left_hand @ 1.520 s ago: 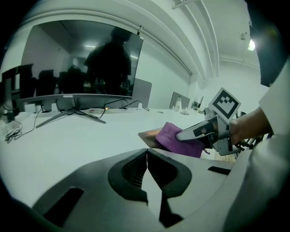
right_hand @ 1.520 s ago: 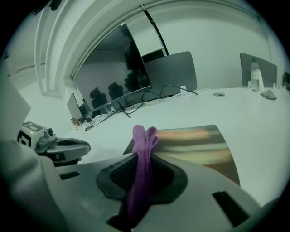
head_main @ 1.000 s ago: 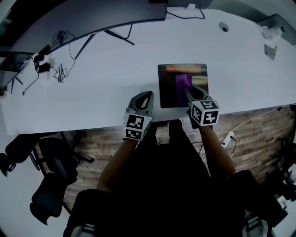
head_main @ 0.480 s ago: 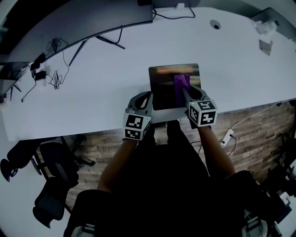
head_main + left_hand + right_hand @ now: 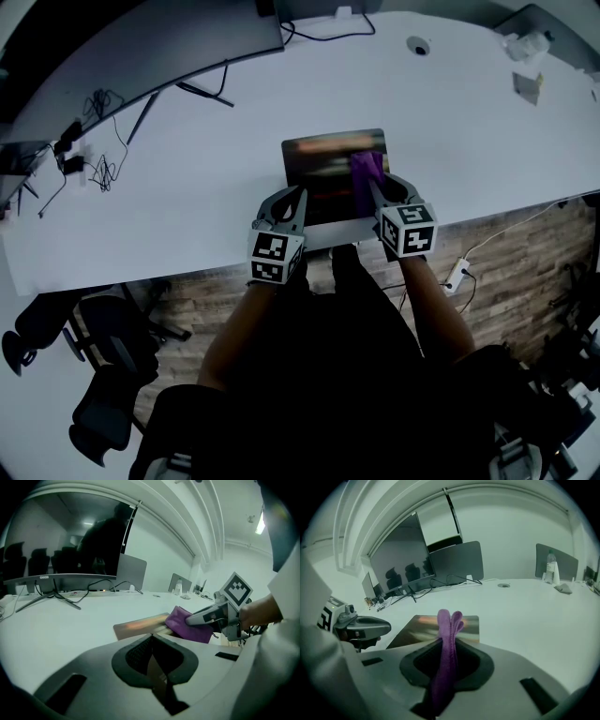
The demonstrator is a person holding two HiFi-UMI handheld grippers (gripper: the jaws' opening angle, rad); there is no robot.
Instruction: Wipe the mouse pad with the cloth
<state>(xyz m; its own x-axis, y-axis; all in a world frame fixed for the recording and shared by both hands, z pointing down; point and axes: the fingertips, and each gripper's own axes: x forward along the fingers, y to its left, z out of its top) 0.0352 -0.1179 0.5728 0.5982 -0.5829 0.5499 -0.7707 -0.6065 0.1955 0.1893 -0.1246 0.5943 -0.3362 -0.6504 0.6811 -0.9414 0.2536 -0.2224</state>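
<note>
Two grippers at a mouse pad, one holding a cloth

At left we see the left gripper [image 5: 292,199], jaws pressed together on nothing, by the near left corner of the dark mouse pad [image 5: 319,169]. The pad lies near the front edge of the white desk [image 5: 187,178]. Over its right part, the right gripper [image 5: 378,187] pinches the purple cloth [image 5: 367,169].

One white desk [image 5: 187,169]. One mouse pad [image 5: 319,173], one purple cloth [image 5: 367,169]. Two grippers: the left gripper [image 5: 298,195] and the right gripper [image 5: 373,186]. Two monitors [image 5: 401,555] [image 5: 457,560] at upper left of the right gripper view, one bottle [image 5: 551,567] at its right.
</note>
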